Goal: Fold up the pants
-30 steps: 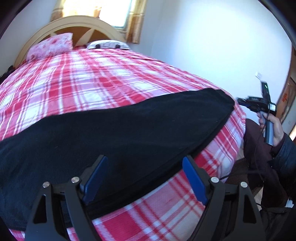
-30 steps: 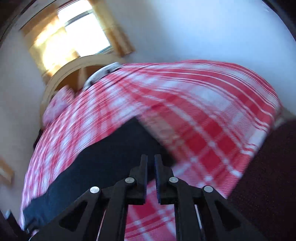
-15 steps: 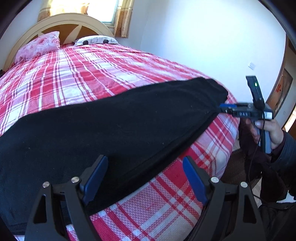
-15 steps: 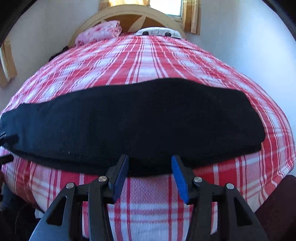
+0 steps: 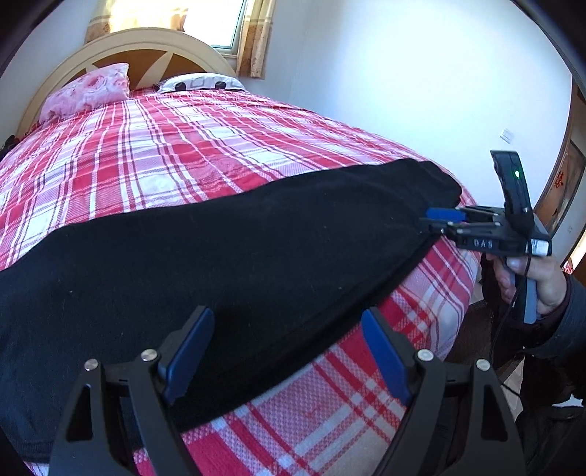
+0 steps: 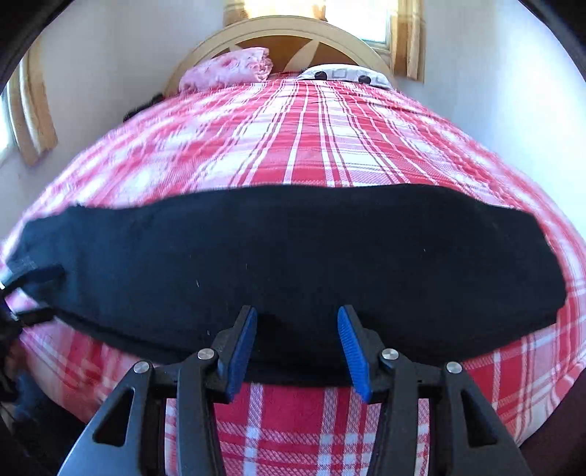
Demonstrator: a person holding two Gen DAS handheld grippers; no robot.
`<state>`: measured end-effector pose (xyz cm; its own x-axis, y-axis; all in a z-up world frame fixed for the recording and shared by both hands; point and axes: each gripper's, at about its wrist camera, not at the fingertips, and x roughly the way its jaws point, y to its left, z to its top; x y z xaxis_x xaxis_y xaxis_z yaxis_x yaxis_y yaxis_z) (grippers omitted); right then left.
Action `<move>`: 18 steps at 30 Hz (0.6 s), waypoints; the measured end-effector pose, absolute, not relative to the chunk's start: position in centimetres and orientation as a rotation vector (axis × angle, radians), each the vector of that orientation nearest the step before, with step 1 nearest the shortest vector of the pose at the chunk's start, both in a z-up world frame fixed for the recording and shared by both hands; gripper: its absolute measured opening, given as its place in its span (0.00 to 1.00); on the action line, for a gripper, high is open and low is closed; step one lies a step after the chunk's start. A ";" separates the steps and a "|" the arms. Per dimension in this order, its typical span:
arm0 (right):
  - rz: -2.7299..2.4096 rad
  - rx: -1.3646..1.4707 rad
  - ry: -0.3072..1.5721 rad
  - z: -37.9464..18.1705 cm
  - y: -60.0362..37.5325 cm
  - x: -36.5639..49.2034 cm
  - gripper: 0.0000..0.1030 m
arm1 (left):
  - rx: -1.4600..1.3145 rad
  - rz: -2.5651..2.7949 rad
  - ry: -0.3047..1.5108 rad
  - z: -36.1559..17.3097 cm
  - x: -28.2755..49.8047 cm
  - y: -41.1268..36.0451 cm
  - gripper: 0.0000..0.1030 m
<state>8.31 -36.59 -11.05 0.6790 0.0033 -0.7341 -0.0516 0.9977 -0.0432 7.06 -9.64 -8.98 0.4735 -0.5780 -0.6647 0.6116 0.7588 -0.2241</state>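
Observation:
Black pants (image 5: 219, 249) lie folded lengthwise in a long band across the foot of the bed; they also show in the right wrist view (image 6: 256, 256). My left gripper (image 5: 285, 348) is open, its blue pads just over the pants' near edge. My right gripper (image 6: 296, 344) is open at the near edge of the pants. In the left wrist view the right gripper (image 5: 439, 219) reaches the pants' right end, held in a hand. At the far left of the right wrist view dark gripper parts touch the pants' left end.
The bed (image 5: 183, 146) has a red and white plaid cover. A pink pillow (image 5: 88, 91) and a white pillow (image 5: 201, 81) lie by the wooden headboard (image 6: 285, 33). White walls stand to the right. A window with curtains is behind the headboard.
The right gripper swung in to the pants' near edge and opened from shut. The left gripper stayed open and shifted slightly along the pants' near edge.

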 end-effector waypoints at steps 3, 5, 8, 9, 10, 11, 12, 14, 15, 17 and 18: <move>0.018 -0.100 0.845 -11.4 -35.9 7.3 0.47 | 0.024 -0.718 0.790 -8.7 7.1 -8.9 0.83; 0.024 -0.112 0.872 -11.2 -35.9 7.1 0.47 | 0.011 -0.693 0.781 -8.4 7.2 -8.0 0.83; 0.029 -0.128 0.895 -10.6 -35.8 7.4 0.46 | -0.012 -0.627 0.743 -7.4 7.4 -5.5 0.83; 0.046 -0.121 0.879 -9.9 -35.6 7.5 0.46 | -0.014 -0.602 0.731 -7.3 7.4 -4.8 0.84; 0.076 -0.103 0.856 -9.1 -35.3 7.7 0.46 | -0.013 -0.566 0.720 -7.1 7.5 -4.0 0.86; 0.111 -0.086 0.833 -8.2 -34.8 8.1 0.46 | -0.012 -0.529 0.711 -7.0 7.7 -3.2 0.87; 0.148 -0.076 0.815 -7.4 -33.9 8.7 0.46 | -0.016 -0.508 0.706 -6.9 8.0 -2.5 0.87; 0.244 -0.046 0.805 -6.2 -32.3 10.3 0.46 | -0.046 -0.477 0.714 -7.1 8.8 -1.1 0.87; 0.330 -0.003 0.801 -5.4 -31.0 11.8 0.46 | -0.058 -0.469 0.721 -7.3 9.1 -0.7 0.87; 0.439 0.050 0.812 -4.9 -29.0 14.0 0.46 | -0.070 -0.460 0.729 -7.8 9.5 -0.1 0.87; 0.524 0.083 0.831 -4.7 -27.2 15.8 0.46 | -0.068 -0.455 0.732 -8.1 9.5 -0.1 0.87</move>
<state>15.85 -27.16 -4.72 0.5553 0.4748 -0.6828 -0.4114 0.8703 0.2707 9.55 -0.08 -8.06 0.6511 -0.4234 -0.6299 0.3769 0.9008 -0.2158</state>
